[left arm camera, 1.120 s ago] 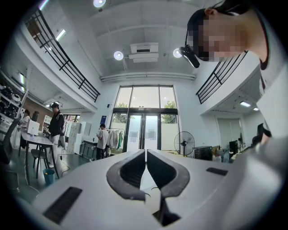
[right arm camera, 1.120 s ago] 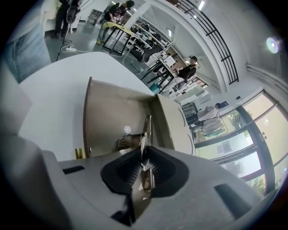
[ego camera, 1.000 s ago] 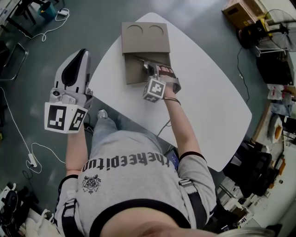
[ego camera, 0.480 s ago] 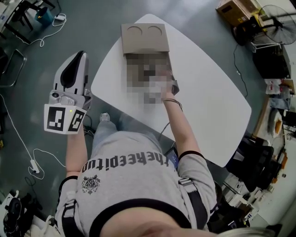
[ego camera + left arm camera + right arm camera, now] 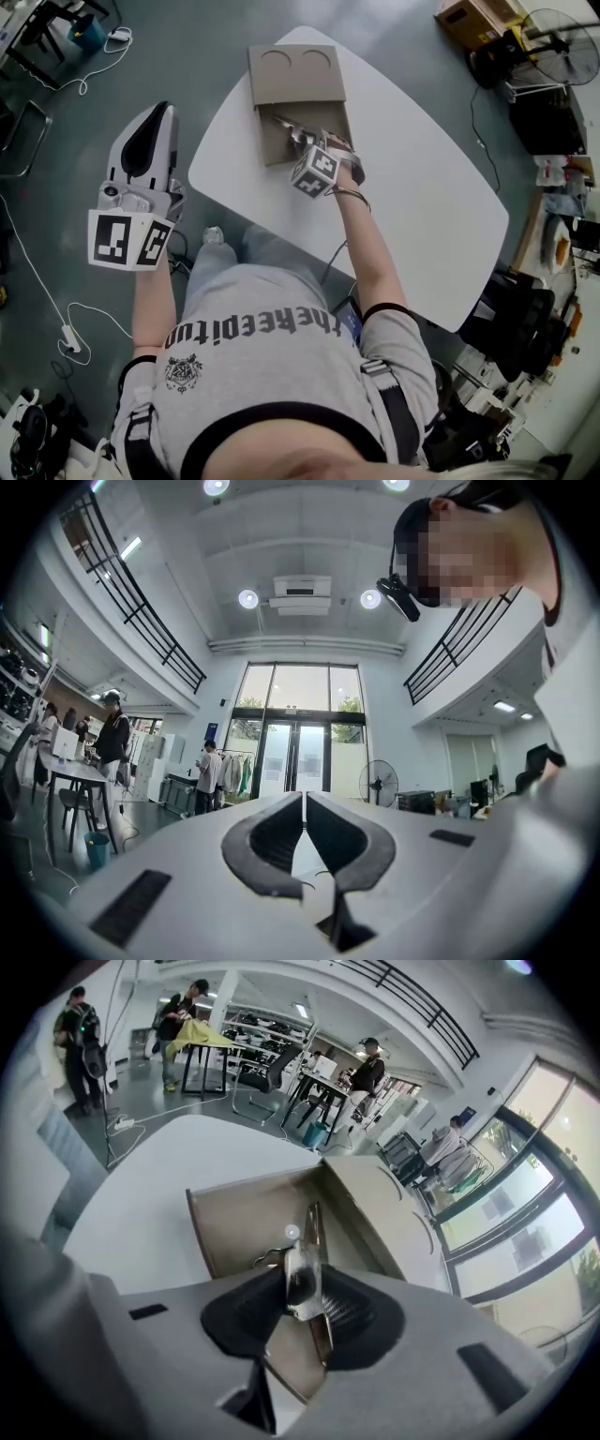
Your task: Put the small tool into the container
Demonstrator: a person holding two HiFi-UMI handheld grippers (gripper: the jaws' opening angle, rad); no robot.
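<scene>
Edged slightly forward over the brown cardboard container (image 5: pixel 295 80) on the white table (image 5: pixel 422 187), the right gripper (image 5: pixel 305 1302) is opening its jaws, the small shiny metal tool (image 5: pixel 302 1274) loose between them; the left gripper (image 5: pixel 303 808), off the table, has its jaws pressed together.

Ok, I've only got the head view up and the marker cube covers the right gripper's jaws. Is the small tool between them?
Observer: Yes. In the right gripper view the small tool stands between the jaws of the right gripper, and its far end reaches over the cardboard container.
Operator: Are both jaws pressing on it?
Observer: It seems not. The jaws are opening, and the ribbed right pad shows bare with a gap to the tool, which leans toward the left one.
Operator: And the left gripper, is it carrying anything?
Observer: No. The left gripper view shows the left gripper with its jaws together and nothing between them.
</scene>
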